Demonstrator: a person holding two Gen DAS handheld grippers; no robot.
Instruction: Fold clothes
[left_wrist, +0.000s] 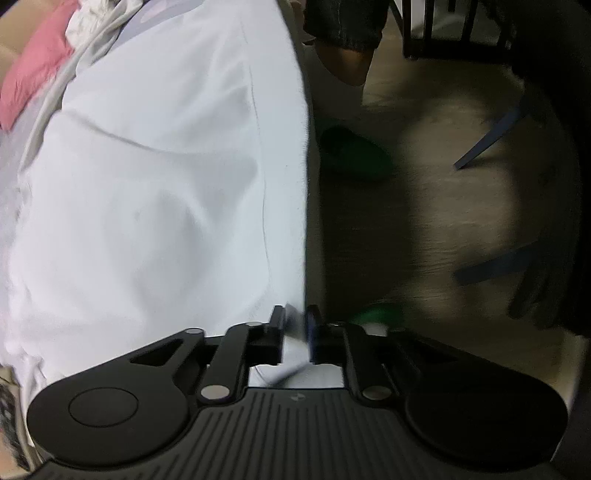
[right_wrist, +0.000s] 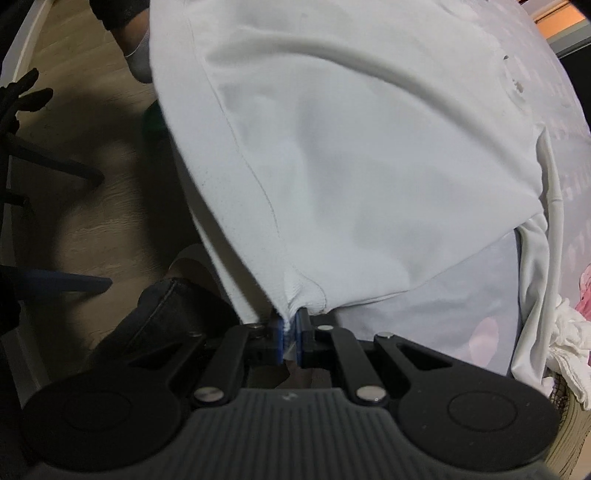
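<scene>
A white garment (left_wrist: 155, 192) is stretched out over a bed, its hemmed edge hanging past the bed's side. My left gripper (left_wrist: 297, 325) is shut on one corner of that hem. In the right wrist view the same white garment (right_wrist: 351, 166) spreads away from me, and my right gripper (right_wrist: 290, 325) is shut on its other hem corner, the ribbed cloth bunched between the blue pads. A seam line runs along the garment near the held edge in both views.
A pale patterned bedsheet (right_wrist: 461, 302) lies under the garment. Pink cloth (left_wrist: 33, 74) and crumpled white clothes (right_wrist: 569, 332) sit at the bed's far side. A person's leg (left_wrist: 347, 44), green slippers (left_wrist: 354, 155) and dark chair legs (right_wrist: 55, 166) are on the wooden floor.
</scene>
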